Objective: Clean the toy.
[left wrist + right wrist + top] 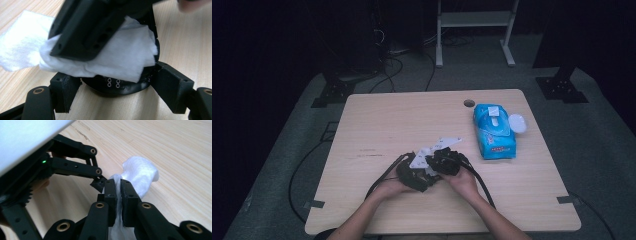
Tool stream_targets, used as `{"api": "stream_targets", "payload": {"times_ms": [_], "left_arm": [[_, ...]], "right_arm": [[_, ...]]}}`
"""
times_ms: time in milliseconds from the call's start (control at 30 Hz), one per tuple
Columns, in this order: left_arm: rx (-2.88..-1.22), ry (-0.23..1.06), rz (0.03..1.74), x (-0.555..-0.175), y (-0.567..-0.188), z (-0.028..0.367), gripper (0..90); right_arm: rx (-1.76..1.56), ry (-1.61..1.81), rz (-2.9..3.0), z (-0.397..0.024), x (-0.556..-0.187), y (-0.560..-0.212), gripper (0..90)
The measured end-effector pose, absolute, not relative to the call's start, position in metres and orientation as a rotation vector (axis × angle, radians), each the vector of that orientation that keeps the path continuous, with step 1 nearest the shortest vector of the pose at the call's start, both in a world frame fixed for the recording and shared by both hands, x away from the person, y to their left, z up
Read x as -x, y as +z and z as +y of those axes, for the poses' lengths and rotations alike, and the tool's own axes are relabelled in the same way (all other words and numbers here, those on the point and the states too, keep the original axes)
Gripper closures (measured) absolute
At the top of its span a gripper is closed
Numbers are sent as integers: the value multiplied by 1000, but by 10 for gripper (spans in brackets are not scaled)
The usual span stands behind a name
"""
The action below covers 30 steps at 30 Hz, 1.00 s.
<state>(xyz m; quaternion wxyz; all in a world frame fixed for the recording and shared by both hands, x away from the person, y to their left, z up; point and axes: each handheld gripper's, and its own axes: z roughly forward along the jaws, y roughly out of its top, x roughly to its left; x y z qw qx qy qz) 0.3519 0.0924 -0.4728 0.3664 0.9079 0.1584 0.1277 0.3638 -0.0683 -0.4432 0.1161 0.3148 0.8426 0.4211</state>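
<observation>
Right gripper (118, 192) pinches wipe (140, 173) (wooden table).

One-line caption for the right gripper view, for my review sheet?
Right gripper clamps a white wipe above the wooden table, the left gripper close beside it.

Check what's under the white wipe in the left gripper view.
The wipe drapes over a round black part of the right gripper, which is shut on the wipe. The part's lower edge shows; the rest is covered.
</observation>
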Motion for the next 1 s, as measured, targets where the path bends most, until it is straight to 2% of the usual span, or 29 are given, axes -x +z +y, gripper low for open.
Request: {"api": "stream_targets", "payload": {"times_ms": [67,100,133,167,200,300,400,567,667,800,1000], "left_arm": [[-2333,341,412,-352,-473,93,243],[-2329,340,411,-352,-472,95,274],[-2319,345,404,-351,-472,97,331],[-2299,349,385,-350,-473,100,444],[-2284,322,399,-351,-472,101,470],[-2285,292,448,-356,-469,97,270],[-2261,276,454,-359,-466,93,199],[-2262,247,418,-357,-469,86,167],[-2264,236,403,-356,-470,83,156],[-2267,228,399,-355,-471,77,142],[-2283,251,376,-352,-474,66,120]], "right_arm": [[-944,1222,2454,-74,-367,-444,840],[-957,1207,2442,-79,-368,-443,839],[-977,1200,2430,-84,-370,-443,837],[-990,1202,2416,-90,-371,-443,837],[-1014,1174,2401,-99,-373,-443,837],[-1069,1220,2401,-114,-374,-445,838],[-1035,1239,2436,-114,-370,-448,838],[-967,1281,2383,-123,-358,-434,838],[-988,1227,2346,-144,-358,-429,838],[-1077,1166,2371,-169,-362,-440,838],[-1062,1201,2368,-163,-353,-452,843]]}}
